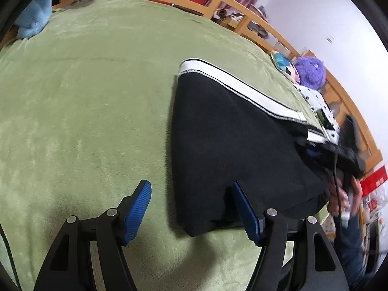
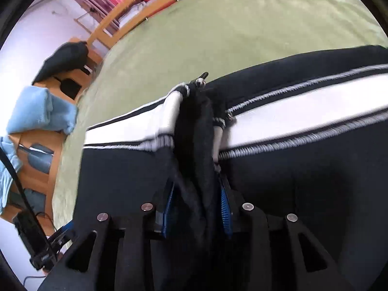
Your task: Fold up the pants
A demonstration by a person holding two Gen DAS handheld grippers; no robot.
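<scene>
The black fleece pants with a white side stripe [image 1: 230,140] lie folded on the bed's green plush blanket [image 1: 84,92], filling the centre and right of the left wrist view, with the white stripe running along their upper right edge. The left tool [image 1: 191,208] sits at the bottom of that frame with its blue-padded fingers [image 1: 138,206] spread wide apart; one pad is over bare blanket, the other at the pants' near corner, gripping nothing. In the right wrist view the right tool [image 2: 197,208] is at lower centre, its jaws drawn in and clamped on a bunched ridge of the black fabric [image 2: 194,145], which rises between the pads towards the middle of the frame where the stripe puckers. A light blue folded towel [image 2: 41,111] rests at the left edge of that view, just off the blanket. A purple plush toy [image 1: 310,71] sits at the upper right of the left view, near the wooden bed rail [image 1: 254,21].
</scene>
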